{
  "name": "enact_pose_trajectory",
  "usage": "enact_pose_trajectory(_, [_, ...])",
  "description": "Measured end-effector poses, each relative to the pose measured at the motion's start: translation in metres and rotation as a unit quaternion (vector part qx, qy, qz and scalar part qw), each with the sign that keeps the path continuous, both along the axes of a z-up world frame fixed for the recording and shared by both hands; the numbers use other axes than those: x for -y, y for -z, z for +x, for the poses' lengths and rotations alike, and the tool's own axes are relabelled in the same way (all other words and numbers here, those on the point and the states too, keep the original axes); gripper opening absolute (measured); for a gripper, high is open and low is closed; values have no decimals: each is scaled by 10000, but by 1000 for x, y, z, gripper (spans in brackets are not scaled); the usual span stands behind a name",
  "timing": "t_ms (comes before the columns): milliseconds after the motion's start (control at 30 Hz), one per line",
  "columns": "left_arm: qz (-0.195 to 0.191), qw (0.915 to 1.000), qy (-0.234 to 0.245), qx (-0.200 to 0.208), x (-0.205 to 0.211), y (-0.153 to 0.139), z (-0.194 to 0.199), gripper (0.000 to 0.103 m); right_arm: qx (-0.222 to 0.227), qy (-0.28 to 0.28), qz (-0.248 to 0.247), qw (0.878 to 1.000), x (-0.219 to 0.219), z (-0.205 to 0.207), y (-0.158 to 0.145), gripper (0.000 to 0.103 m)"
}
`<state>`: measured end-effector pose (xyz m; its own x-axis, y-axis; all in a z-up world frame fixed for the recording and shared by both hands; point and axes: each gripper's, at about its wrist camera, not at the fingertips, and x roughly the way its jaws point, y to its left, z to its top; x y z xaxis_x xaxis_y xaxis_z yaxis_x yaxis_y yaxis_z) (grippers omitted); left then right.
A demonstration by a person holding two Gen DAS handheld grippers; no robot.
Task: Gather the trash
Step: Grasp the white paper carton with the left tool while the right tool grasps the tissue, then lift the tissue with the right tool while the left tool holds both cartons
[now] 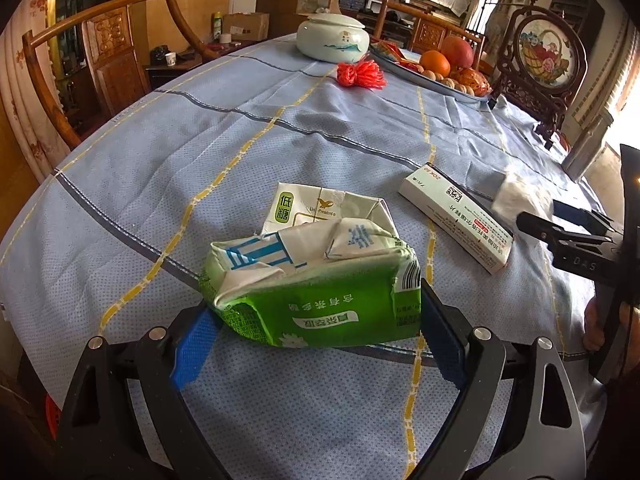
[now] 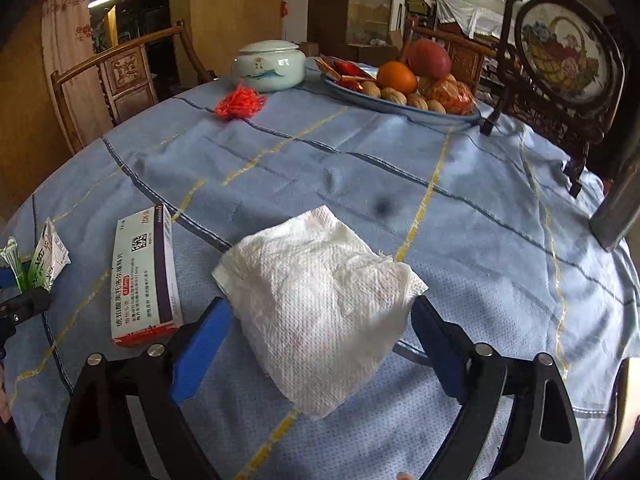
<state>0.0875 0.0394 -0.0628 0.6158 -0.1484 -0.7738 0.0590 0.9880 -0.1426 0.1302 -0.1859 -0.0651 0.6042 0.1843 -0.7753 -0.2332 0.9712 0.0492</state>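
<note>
A crushed green and white drink carton (image 1: 312,288) lies on the blue tablecloth (image 1: 200,168), and my left gripper (image 1: 316,320) is shut on it, its blue pads pressing both ends. A second flattened carton (image 1: 312,210) lies just behind it. A white medicine box (image 1: 456,222) lies to the right; it also shows in the right wrist view (image 2: 146,276). My right gripper (image 2: 320,324) is shut on a crumpled white paper towel (image 2: 320,304), its blue pads touching both sides.
A red string bundle (image 1: 360,74), a lidded ceramic jar (image 1: 332,38) and a fruit tray (image 1: 444,74) stand at the table's far side. A carved round screen (image 2: 564,52) stands at the right. Wooden chairs (image 1: 100,56) surround the table.
</note>
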Motion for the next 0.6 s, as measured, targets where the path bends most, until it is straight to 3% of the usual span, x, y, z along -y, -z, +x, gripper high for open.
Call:
enact_pose_trajectory(100, [-29, 10000, 57, 13, 0, 0, 0, 87, -215, -131, 250, 9994, -1, 5, 5, 46])
enact_pose_trajectory(133, [-31, 10000, 53, 25, 1, -1, -1, 87, -207, -38, 276, 9994, 2, 5, 5, 24])
enact_pose_trajectory(200, [32, 10000, -27, 83, 0, -2, -3, 87, -121, 49, 293, 9995, 8, 3, 1, 10])
enact_pose_trajectory(600, [435, 9919, -602, 1035, -29, -64, -58, 87, 1094, -84, 832, 9905, 13, -46, -65, 9])
